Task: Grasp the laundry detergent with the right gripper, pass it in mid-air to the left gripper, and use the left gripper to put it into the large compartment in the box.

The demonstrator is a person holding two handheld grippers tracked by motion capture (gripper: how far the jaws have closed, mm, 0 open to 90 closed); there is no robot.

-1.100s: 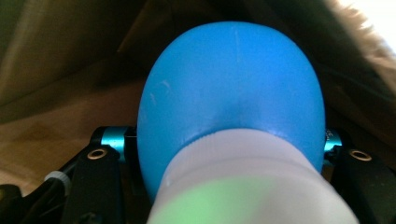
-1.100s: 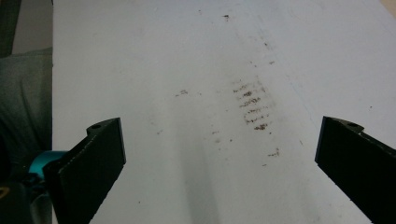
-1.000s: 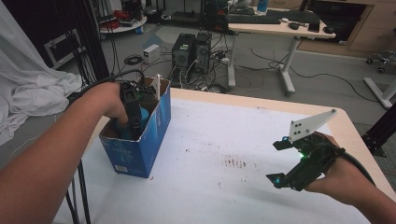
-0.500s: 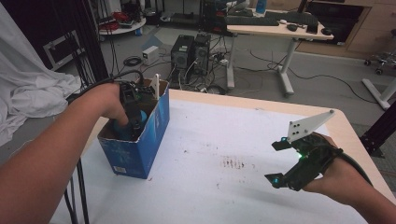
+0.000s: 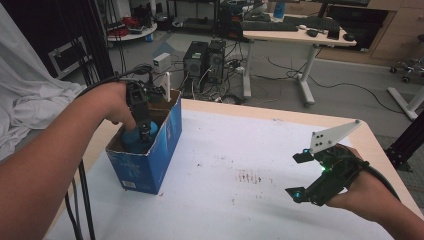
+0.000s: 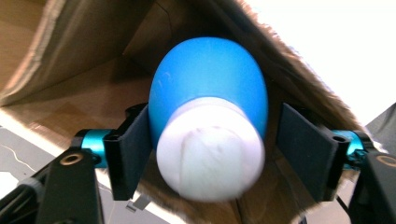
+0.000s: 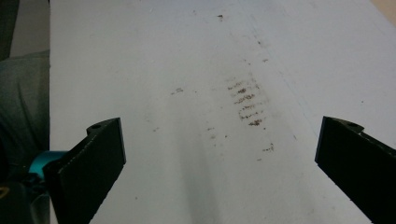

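A blue cardboard box (image 5: 150, 160) stands open-topped at the table's left edge. Inside it rests a blue rounded object (image 5: 134, 139) with a white end (image 6: 210, 149). My left gripper (image 5: 145, 134) reaches down into the box. Its jaws have just been opening and stand on either side of the blue object (image 6: 210, 79); the right pad (image 6: 303, 149) is clear of it, so it is not gripped. My right gripper (image 5: 299, 175) hovers open over the right side of the white table top (image 7: 196, 70), nothing between its jaws (image 7: 219, 158).
Brown smudges (image 5: 248, 176) mark the middle of the white table (image 5: 240, 145). A black cable (image 5: 82, 200) hangs off the left edge. Behind the table are computer towers (image 5: 205, 57) on the floor and a desk (image 5: 300, 37).
The left gripper has lifted slightly inside the box and its jaws have parted, leaving the blue object showing in the box. The right hand has stayed where it was.
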